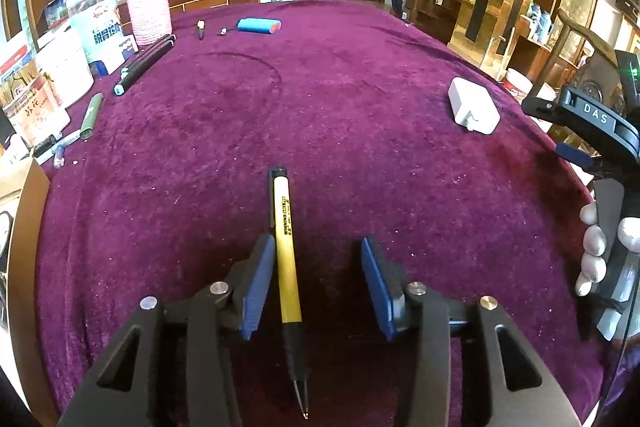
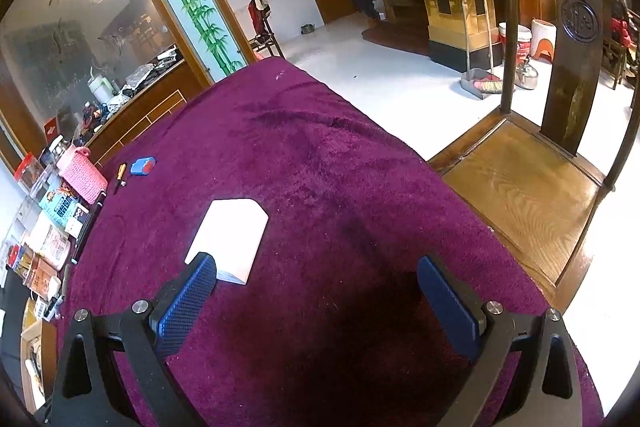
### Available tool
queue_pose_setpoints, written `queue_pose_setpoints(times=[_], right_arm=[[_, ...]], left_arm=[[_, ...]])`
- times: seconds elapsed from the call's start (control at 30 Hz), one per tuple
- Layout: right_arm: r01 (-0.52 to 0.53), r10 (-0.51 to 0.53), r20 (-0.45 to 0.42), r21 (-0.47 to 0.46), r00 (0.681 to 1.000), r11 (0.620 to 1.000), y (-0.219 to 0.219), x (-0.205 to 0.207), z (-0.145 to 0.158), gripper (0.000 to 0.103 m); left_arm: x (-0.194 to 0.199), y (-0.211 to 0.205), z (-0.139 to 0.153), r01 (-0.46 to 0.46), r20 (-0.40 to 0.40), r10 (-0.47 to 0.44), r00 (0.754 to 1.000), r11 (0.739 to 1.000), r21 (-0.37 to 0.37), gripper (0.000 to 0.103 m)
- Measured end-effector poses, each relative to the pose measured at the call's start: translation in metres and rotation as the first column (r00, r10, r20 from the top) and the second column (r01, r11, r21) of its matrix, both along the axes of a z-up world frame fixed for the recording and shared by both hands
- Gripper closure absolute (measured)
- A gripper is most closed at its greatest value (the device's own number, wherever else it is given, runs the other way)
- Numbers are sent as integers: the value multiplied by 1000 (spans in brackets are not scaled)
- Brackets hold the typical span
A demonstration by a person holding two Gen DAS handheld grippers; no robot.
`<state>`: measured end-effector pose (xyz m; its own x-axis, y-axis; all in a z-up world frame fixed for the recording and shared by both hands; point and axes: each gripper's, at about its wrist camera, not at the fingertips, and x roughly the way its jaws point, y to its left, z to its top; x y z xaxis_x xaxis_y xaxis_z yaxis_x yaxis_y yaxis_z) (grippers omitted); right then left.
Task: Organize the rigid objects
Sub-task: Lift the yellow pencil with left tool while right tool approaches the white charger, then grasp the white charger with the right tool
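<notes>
Purple cloth (image 1: 340, 115): yellow pencil (image 1: 286, 259) (black grip) between parted left tool (image 1: 316, 251); right tool (image 2: 316, 267) open.

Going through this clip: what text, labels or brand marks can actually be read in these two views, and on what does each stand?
"DAS": white letters on the black body of the right gripper.
Black print on the yellow mechanical pencil: too small to read.
Chinese characters on the blue-and-white packet and the boxes at the tablecloth's edge: blurred, not readable.
White charger: no text visible.
</notes>
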<state>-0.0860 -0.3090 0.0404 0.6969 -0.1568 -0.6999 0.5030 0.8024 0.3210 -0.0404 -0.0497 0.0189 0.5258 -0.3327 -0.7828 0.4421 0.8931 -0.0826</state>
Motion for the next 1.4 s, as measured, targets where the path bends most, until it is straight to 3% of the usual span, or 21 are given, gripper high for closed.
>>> queue_pose_setpoints(times=[0.23, 0.3, 0.6, 0.87, 0.93, 1.03, 1.1, 1.13, 1.2, 1.3, 1.4], right_arm=[[0, 0, 1, -2, 1000, 1000, 0, 0, 0, 1], [0, 0, 0, -3, 1000, 1000, 0, 0, 0, 1], [-1, 1, 1, -4, 1000, 1000, 1, 0, -1, 1], [-1, 1, 1, -5, 1000, 1000, 1, 1, -2, 1], [-1, 1, 1, -5, 1000, 1000, 1, 1, -2, 1], [-1, 1, 1, -5, 1000, 1000, 1, 1, -2, 1], [0, 0, 3, -3, 1000, 1000, 1, 0, -2, 1], [0, 0, 4, -3, 1000, 1000, 1, 1, -2, 1], [0, 0, 10, 3, 1000, 1000, 0, 0, -2, 1], [1, -1, 14, 6, 1000, 1000, 0, 1, -4, 1], [-17, 17, -5, 22, 1000, 1000, 0, 5, -1, 1]], left_arm=[[2, 4, 0, 6, -14, -7, 1000, 999, -40, 55], [3, 7, 0, 13, -25, -15, 1000, 997, -71, 51], [9, 25, 0, -11, -74, -6, 997, 975, -220, 50], [12, 44, -1, -109, -91, 87, 992, 956, -273, 47], [12, 38, 0, -107, -78, 91, 993, 967, -231, 47], [5, 11, 1, -90, -15, 90, 996, 995, -34, 47], [2, -3, 0, -76, 23, 75, 997, 995, 59, 69], [0, -4, 1, -70, 31, 69, 997, 996, 63, 73], [3, 6, 1, -87, 17, 87, 996, 996, 25, 84], [12, 34, -1, -105, -49, 100, 994, 987, -124, 92], [15, 43, -2, -112, -68, 101, 993, 979, -170, 95]])
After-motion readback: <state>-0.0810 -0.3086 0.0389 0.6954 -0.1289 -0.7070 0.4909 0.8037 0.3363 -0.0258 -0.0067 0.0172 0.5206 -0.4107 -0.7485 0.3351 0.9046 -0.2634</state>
